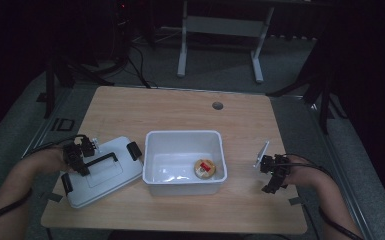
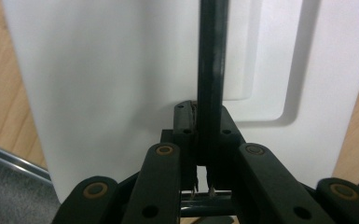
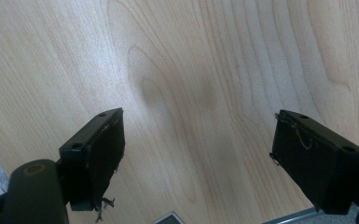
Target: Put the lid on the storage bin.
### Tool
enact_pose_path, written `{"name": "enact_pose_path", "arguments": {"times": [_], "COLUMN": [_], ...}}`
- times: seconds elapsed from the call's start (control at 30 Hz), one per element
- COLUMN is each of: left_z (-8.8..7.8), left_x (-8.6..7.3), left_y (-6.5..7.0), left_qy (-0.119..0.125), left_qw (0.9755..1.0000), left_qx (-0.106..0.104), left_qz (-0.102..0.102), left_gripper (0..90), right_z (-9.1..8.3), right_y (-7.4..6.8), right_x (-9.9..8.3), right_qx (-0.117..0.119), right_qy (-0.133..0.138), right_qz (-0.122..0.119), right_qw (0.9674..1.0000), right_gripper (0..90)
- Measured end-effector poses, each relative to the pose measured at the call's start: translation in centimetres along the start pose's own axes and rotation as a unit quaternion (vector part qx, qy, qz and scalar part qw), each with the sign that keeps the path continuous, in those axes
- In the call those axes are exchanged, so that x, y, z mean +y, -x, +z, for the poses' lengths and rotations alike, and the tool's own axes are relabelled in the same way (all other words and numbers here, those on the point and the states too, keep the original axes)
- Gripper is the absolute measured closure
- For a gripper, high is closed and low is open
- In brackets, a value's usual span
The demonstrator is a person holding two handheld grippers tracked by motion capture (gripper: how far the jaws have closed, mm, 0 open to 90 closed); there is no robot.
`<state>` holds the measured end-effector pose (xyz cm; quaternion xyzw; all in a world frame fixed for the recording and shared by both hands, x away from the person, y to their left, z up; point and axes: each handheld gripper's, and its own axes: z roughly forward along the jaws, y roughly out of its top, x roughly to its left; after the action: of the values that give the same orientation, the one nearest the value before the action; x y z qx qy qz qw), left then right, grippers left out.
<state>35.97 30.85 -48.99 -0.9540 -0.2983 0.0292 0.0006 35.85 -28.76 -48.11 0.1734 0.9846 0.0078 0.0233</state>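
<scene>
A white lid (image 1: 100,177) with a black handle (image 1: 105,158) and black latches lies flat on the wooden table, left of an uncovered white bin (image 1: 152,145). A round yellow and red item (image 1: 204,168) rests inside the bin at its right front. My left gripper (image 1: 82,165) is shut on the lid's handle; in the left gripper view the black bar (image 2: 211,56) runs up from between the closed jaws (image 2: 208,121) over the white lid (image 2: 112,84). My right gripper (image 1: 272,175) is right of the bin, open above bare wood (image 3: 198,154), nothing between its jaws.
The table (image 1: 180,110) has a round cable hole (image 1: 217,105) near its far edge. Beyond it stand a white desk frame (image 1: 220,25) and dark stands with cables on grey floor. The lid's near corner lies close to the table's front left edge.
</scene>
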Motion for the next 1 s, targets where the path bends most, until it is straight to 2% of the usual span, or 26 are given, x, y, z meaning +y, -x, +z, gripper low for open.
{"name": "enact_pose_path", "arguments": {"times": [0.1, 0.2, 0.3, 0.47, 0.57, 0.83, 0.9, 1.0], "left_z": [-0.3, -1.3, -2.4, -5.1, -7.3, -11.9, -12.4, -13.6], "left_x": [-0.3, -1.0, -1.5, -2.1, -2.3, -1.7, -1.6, -0.6], "left_y": [-0.1, -0.2, -0.1, 0.2, 0.5, 1.5, 1.6, 2.3], "left_qy": [0.004, 0.015, 0.016, 0.029, 0.04, 0.054, 0.056, 0.067], "left_qw": [1.0, 0.9998, 0.9999, 0.9996, 0.999, 0.9974, 0.9973, 0.996], "left_qx": [-0.005, -0.004, -0.001, 0.009, 0.016, 0.042, 0.042, 0.043], "left_qz": [-0.004, -0.008, -0.004, 0.0, 0.006, 0.022, 0.024, 0.04], "left_gripper": [83.5, 83.5, 83.5, 83.5, 83.5, 83.5, 83.5, 83.5], "right_z": [0.0, -0.2, -0.3, -0.5, -0.7, -0.8, -0.9, -0.9], "right_y": [0.0, 0.2, 0.1, 0.1, 0.1, 0.0, 0.0, 0.0], "right_x": [0.0, 0.0, 0.1, 0.2, 0.2, 0.2, 0.2, 0.1], "right_qx": [0.001, 0.0, 0.0, -0.003, -0.004, -0.004, -0.005, -0.006], "right_qy": [-0.001, -0.003, -0.003, 0.0, 0.001, 0.0, 0.0, 0.001], "right_qz": [0.001, 0.007, 0.007, 0.003, 0.004, 0.004, 0.004, 0.003], "right_qw": [1.0, 1.0, 1.0, 1.0, 1.0, 1.0, 1.0, 1.0], "right_gripper": [16.7, 16.6, 16.6, 16.6, 16.7, 16.6, 16.7, 16.7]}}
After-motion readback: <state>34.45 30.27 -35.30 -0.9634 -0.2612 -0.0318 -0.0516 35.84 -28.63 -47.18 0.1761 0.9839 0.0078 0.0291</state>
